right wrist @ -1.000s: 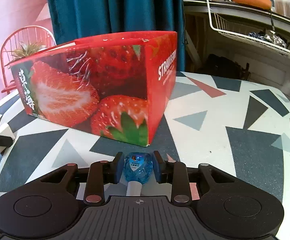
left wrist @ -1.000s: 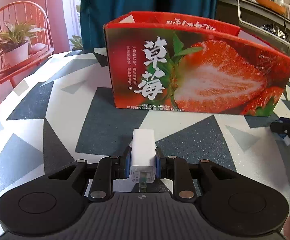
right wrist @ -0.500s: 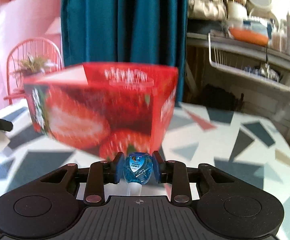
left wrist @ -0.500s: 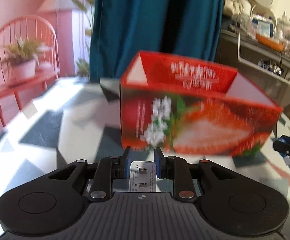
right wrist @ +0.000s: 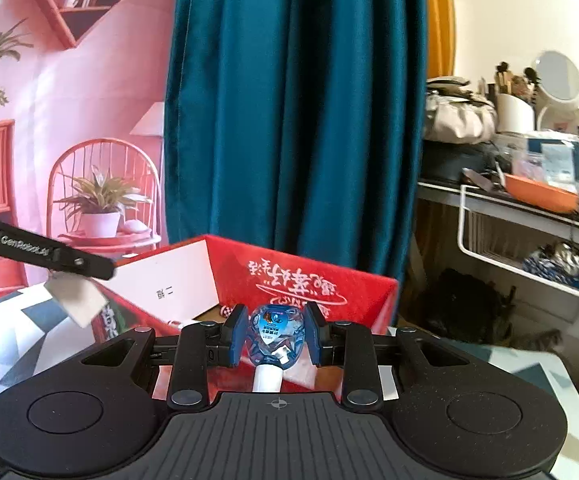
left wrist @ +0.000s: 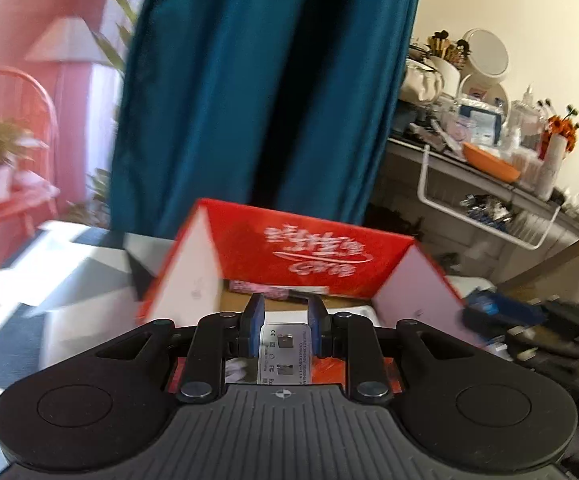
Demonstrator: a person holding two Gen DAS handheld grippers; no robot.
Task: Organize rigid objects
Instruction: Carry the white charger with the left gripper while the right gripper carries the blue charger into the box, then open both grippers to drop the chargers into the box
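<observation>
White charger clamped left, blue bottle clamped right, poised over box ahead; next: lower in, release.

A white charger block, printed face toward the camera, is clamped in the left tongs. A blue translucent bottle with white cap sits pinched in the right tongs. Beyond both, the red strawberry box stands open on the patterned worktop.

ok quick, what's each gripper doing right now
left gripper: shut on the white rectangular plastic charger.
right gripper: shut on the small clear blue plastic bottle.
</observation>
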